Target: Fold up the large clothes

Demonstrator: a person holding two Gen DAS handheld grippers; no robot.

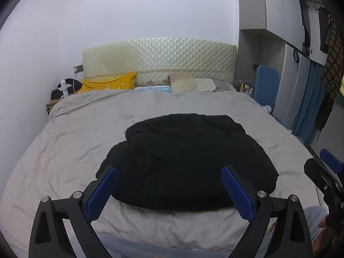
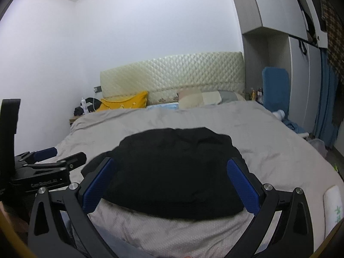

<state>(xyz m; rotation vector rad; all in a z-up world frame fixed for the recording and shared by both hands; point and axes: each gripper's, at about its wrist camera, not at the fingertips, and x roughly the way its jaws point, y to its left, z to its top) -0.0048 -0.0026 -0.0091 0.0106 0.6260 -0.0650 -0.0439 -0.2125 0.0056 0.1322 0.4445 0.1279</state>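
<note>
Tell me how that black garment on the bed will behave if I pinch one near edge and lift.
The black garment lies in a soft, rumpled mound with no firm outline, so it will probably droop and unfold rather than rise as one piece. It looks thick and layered, so likely heavy for cloth. The grey bedcover beneath is wrinkled and loose, so it may drag along.
</note>
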